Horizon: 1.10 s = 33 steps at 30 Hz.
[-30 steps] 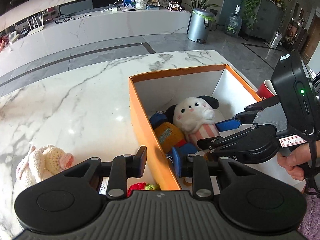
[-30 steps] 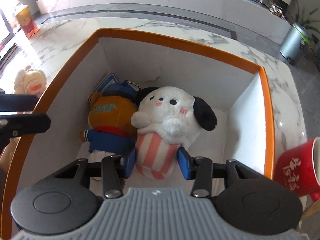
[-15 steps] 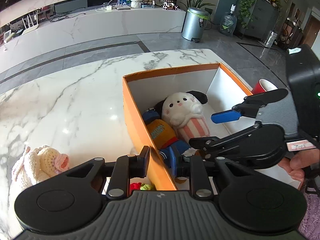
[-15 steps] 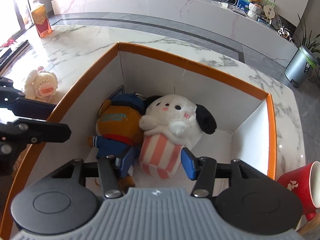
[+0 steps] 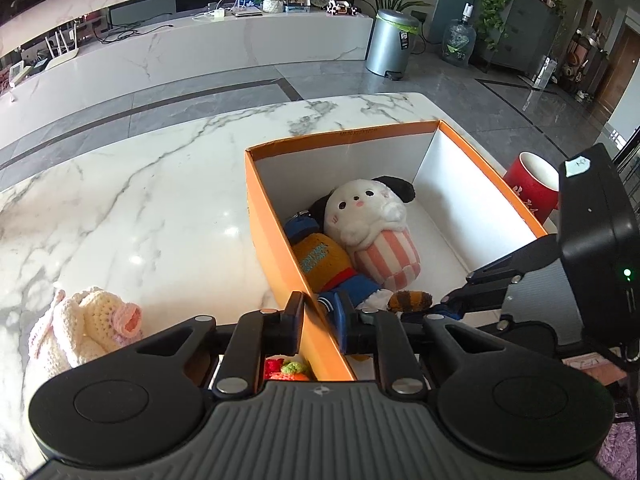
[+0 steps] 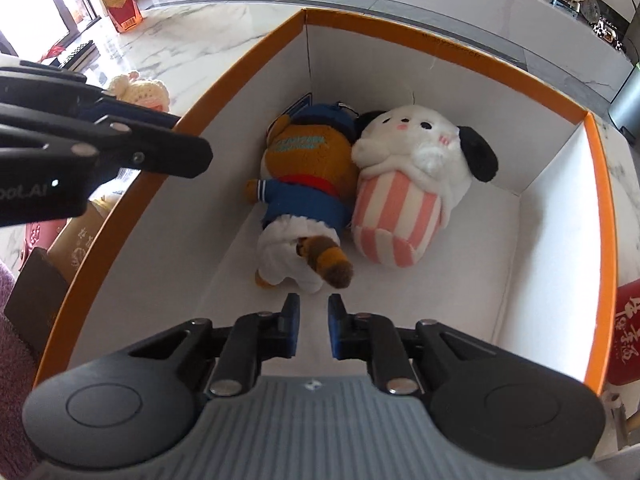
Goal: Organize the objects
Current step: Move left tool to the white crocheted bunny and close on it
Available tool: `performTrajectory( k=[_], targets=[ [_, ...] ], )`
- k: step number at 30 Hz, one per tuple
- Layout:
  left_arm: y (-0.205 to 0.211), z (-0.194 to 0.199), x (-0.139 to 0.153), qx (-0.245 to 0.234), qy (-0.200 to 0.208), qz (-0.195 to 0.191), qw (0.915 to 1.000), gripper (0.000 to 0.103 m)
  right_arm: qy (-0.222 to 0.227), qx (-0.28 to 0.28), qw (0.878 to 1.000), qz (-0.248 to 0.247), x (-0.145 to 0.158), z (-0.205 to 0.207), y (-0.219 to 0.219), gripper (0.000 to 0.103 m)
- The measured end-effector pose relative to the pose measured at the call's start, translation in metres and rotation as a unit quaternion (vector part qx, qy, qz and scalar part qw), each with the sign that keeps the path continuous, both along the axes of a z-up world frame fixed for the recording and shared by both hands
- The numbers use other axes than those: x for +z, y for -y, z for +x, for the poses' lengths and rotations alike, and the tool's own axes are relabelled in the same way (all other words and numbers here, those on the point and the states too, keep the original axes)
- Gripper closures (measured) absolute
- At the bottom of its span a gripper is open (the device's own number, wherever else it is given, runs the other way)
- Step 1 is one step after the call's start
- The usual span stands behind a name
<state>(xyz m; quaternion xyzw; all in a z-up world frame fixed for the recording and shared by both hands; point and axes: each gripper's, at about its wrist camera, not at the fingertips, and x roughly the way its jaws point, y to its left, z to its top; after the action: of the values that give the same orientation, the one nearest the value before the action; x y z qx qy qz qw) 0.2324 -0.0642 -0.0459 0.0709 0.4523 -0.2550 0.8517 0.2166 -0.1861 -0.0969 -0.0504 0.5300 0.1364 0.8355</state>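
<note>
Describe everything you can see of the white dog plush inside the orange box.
The white dog plush lies on its back on the floor of the orange box, head toward the far wall. It looks soft and fuzzy: white face, black floppy ears, small dark eyes, pink cheeks. Its lower body sits in a pink-and-white striped cup shape. Its side presses against the brown bear plush beside it. Neither gripper touches it; the right gripper hangs empty nearer the camera.

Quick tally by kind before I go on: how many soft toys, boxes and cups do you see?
Soft toys in the orange box: 2, white dog plush and brown plush in blue
Soft toys on the table: 1, cream crocheted toy
Boxes: 1
Cups: 1, red cup
Total: 5
</note>
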Motion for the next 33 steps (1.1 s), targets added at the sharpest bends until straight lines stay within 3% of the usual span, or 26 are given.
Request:
performTrajectory(
  k=[7, 14, 17, 21, 24, 26, 33],
  targets=[
    [0.0, 0.002, 0.0, -0.003, 0.001, 0.003, 1.0, 0.084, 0.003, -0.02, 1.0, 0.024, -0.004, 0.019, -0.005, 0.091],
    [-0.011, -0.005, 0.008, 0.006, 0.007, -0.006, 0.9999, 0.081, -0.003, -0.022, 0.999, 0.03, 0.007, 0.008, -0.003, 0.091],
    [-0.025, -0.015, 0.022, 0.012, 0.024, -0.001, 0.9996, 0.077, 0.016, -0.017, 0.999, 0.031, 0.028, -0.005, -0.006, 0.087],
    [-0.058, -0.023, 0.044, 0.04, 0.054, 0.018, 0.9976, 0.065, 0.062, -0.008, 0.997, 0.043, 0.065, -0.018, -0.015, 0.085],
    [-0.085, -0.024, 0.053, 0.063, 0.068, 0.038, 0.995, 0.064, 0.092, 0.003, 0.994, 0.056, 0.088, -0.019, -0.026, 0.068],
    [-0.101, -0.025, 0.055, 0.072, 0.074, 0.05, 0.9934, 0.064, 0.101, 0.014, 0.993, 0.06, 0.097, -0.013, -0.038, 0.068],
    [-0.141, -0.02, 0.032, 0.082, 0.069, 0.075, 0.9914, 0.058, 0.09, 0.059, 0.992, 0.069, 0.09, 0.01, -0.093, 0.071]
  ],
)
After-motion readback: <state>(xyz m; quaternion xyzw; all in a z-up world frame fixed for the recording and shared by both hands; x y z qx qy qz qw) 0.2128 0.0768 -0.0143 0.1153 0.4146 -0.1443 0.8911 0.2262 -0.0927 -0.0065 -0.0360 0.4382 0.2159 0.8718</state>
